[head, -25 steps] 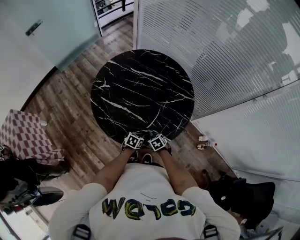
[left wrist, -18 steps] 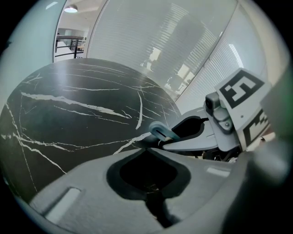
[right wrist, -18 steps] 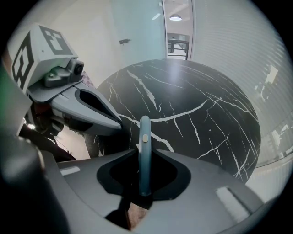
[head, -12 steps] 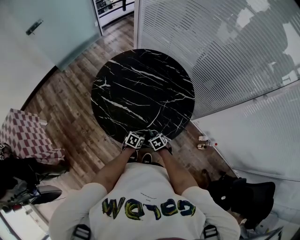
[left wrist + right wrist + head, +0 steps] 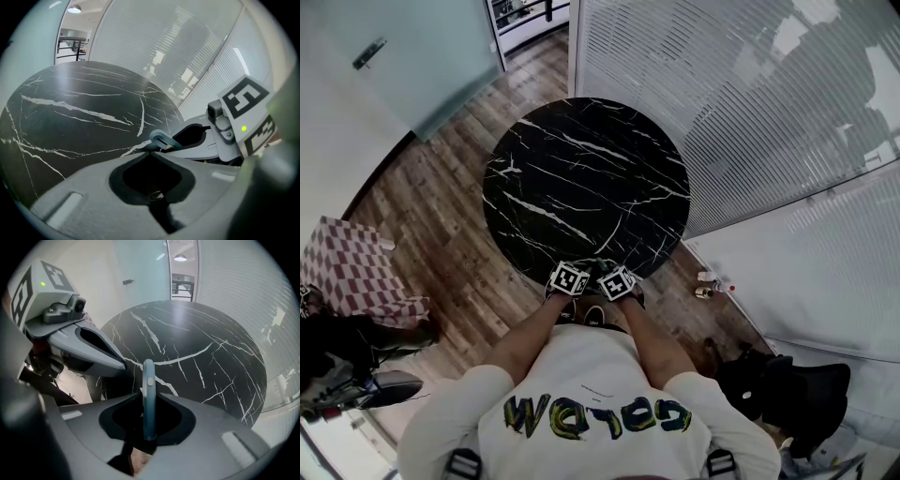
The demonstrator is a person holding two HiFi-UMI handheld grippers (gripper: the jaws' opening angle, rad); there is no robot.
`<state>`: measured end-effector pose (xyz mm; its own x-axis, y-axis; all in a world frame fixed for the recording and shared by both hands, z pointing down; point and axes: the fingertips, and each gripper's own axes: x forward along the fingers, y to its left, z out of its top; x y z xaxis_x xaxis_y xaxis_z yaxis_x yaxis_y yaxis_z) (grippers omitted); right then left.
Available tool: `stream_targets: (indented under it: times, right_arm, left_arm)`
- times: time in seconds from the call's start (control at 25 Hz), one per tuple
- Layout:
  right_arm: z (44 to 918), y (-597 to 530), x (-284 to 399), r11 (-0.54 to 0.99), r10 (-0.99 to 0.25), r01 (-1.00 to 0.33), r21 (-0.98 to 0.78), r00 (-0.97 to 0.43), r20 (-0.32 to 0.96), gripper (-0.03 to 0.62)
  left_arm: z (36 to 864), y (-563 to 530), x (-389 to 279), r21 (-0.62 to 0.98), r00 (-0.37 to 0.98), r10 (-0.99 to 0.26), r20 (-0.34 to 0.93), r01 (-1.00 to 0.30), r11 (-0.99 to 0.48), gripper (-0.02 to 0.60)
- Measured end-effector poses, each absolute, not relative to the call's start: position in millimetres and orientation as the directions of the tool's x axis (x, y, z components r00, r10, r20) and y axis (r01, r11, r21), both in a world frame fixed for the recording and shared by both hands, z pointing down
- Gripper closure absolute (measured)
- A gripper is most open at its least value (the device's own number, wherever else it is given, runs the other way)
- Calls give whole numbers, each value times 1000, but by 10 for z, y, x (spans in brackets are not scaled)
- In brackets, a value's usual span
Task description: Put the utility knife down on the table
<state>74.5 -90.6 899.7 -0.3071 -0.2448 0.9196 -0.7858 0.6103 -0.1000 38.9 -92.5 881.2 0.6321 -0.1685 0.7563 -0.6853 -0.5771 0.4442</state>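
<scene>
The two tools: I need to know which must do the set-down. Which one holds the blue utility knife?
The right tool: the blue utility knife stands between its jaws in the right gripper view. The left tool holds nothing.

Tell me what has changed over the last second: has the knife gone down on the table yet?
Nothing has visibly changed. The right gripper still holds the utility knife between its jaws at the near edge of the table. The left gripper stays shut and empty beside it. Neither hand has moved.
</scene>
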Motion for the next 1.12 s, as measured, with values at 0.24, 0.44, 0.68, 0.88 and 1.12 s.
stream_targets:
  times: [0.24, 0.44, 0.68, 0.88, 1.12]
  right_arm:
    - [9004, -915, 761, 620, -240, -779, -88, -296, 924, 510]
    - [9006, -907, 771, 627, -236, -775, -81, -288, 928, 499]
    - [9096, -742, 873, 595, -179, -797, -100, -252, 951, 494]
    - [8988, -891, 804, 626, -253, -777, -69, -286, 924, 487]
    - [8971, -902, 854, 613, -269, -788, -54, -272, 924, 475]
  left_arm:
    - [8790, -944, 434, 447, 641, -171, 748, -678, -584, 580]
    - [8773, -945, 414, 442, 640, -172, 749, -676, -589, 580]
    - [8770, -928, 374, 443, 636, -170, 753, -681, -583, 580]
    - [8788, -882, 399, 445, 639, -167, 751, -677, -586, 580]
    - [8781, -859, 406, 447, 640, -167, 750, -676, -585, 580]
